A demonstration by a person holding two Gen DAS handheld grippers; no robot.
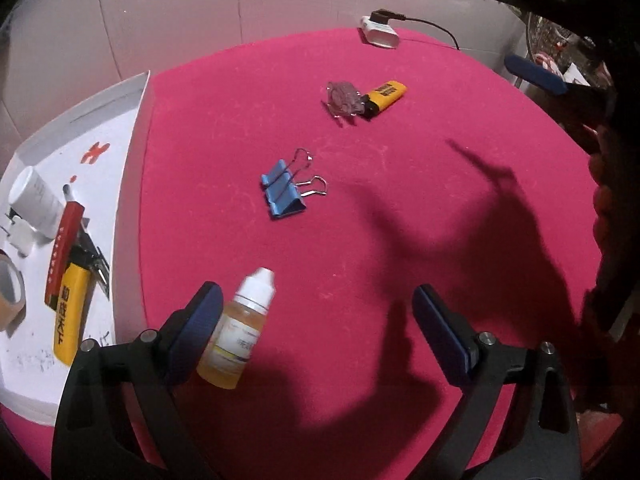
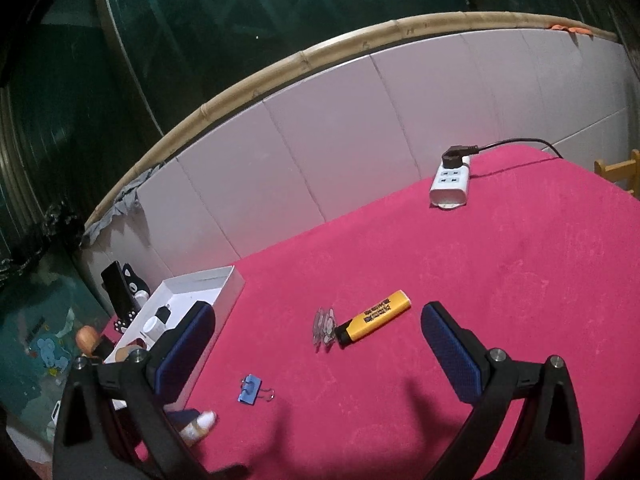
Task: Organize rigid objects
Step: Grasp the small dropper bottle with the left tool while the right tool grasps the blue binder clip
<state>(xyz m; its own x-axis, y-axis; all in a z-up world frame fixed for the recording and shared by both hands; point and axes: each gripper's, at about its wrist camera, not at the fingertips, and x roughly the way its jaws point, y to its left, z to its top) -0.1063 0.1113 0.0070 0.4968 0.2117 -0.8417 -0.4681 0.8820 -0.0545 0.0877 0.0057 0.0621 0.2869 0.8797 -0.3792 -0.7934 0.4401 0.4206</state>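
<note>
Left gripper (image 1: 316,320): jaws spread wide, small dropper bottle (image 1: 240,332) lying right against the left finger, not pinched.
Right gripper (image 2: 320,344): spread, nothing between.
Tabletop (image 1: 400,208): blue binder clip (image 1: 284,194), yellow lighter (image 1: 384,98).
White box (image 1: 132,128): at the left edge.

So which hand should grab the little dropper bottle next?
Left, probably. The left gripper is open around the dropper bottle, whose side is at one finger. The right gripper, also open, faces the yellow lighter.
</note>
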